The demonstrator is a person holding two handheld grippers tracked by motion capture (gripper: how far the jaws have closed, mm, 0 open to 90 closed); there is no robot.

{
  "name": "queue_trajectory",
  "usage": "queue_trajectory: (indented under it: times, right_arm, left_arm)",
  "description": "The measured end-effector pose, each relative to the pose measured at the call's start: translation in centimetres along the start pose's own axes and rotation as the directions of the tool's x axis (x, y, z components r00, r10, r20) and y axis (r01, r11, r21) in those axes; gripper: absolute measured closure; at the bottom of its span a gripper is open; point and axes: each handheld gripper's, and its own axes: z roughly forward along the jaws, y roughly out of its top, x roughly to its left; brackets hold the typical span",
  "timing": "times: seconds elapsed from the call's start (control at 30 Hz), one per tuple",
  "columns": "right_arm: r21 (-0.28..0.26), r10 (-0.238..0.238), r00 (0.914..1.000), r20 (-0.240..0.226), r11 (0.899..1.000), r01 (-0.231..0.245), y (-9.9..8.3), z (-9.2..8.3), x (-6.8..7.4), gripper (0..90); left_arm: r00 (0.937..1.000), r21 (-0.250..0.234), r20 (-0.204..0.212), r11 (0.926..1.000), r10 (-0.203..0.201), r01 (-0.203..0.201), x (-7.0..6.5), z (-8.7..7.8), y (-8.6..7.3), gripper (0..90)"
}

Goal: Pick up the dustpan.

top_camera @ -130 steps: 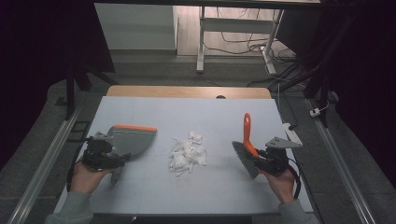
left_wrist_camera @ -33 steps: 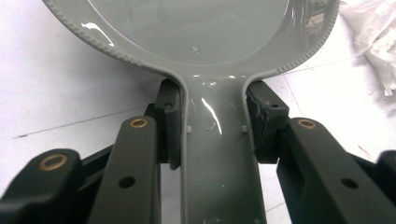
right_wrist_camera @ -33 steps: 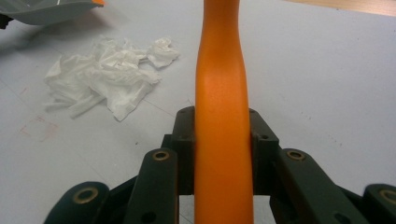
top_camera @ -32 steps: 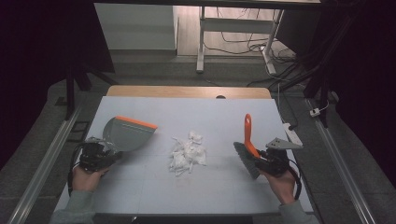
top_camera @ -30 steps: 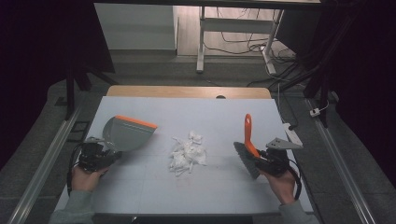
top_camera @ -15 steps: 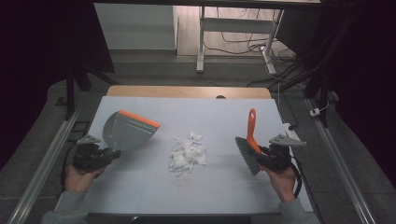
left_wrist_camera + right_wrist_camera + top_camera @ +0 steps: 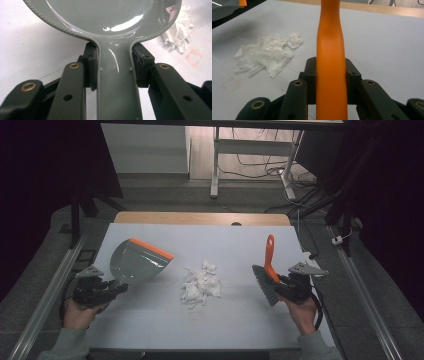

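Only the crumpled white paper scraps point(image 7: 201, 283) (mid-worktop) obstruct the pale grey worktop point(image 7: 220, 330); bare passage all around.

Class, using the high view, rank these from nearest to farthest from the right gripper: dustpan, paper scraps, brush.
1. Brush: clamped in the right gripper, at the table's right.
2. Paper scraps: mid-table, to its left.
3. Dustpan: far left, held by the left gripper.

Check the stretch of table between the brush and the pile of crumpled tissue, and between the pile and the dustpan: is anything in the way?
Nothing visible. The brush in the right gripper and the tissue pile have only bare table between them. From the pile to the dustpan, held by the left gripper, the surface is bare too.
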Motion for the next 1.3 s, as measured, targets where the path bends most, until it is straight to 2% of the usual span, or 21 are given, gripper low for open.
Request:
queue_trajectory:
  times: [0.07,0.23,0.7,0.93,1.07,1.3]
  right_arm:
    - [0.003,-0.001,1.0000,0.001,1.000,0.001,-0.1,0.0,0.1,70.2]
    - [0.009,-0.012,0.9999,-0.003,1.000,0.012,0.0,0.1,0.3,70.3]
    - [0.011,-0.029,0.9995,-0.013,1.000,0.029,0.1,0.3,0.9,70.2]
    - [0.012,-0.036,0.9992,-0.015,0.999,0.036,0.2,0.6,1.1,70.2]
    - [0.009,-0.039,0.9991,-0.018,0.999,0.039,0.4,0.7,1.1,70.3]
    - [-0.003,-0.010,0.9987,-0.049,1.000,0.010,0.8,1.0,1.2,70.2]
  left_arm:
    - [1.0000,-0.001,-0.006,1.0000,0.002,-0.002,-0.1,-0.3,-0.1,61.5]
    - [0.9999,0.002,0.010,1.0000,0.008,-0.008,-0.3,-0.5,-0.3,61.5]
    - [0.9954,0.017,0.057,0.9968,0.076,-0.078,-0.8,-1.1,-0.5,61.5]
    - [0.9868,0.055,0.084,0.9881,0.139,-0.144,-1.4,-1.2,-1.2,61.5]
    - [0.9821,0.070,0.102,0.9837,0.158,-0.166,-1.7,-1.1,-1.4,61.5]
    - [0.9716,0.086,0.129,0.9740,0.198,-0.210,-2.2,-0.7,-1.8,61.5]
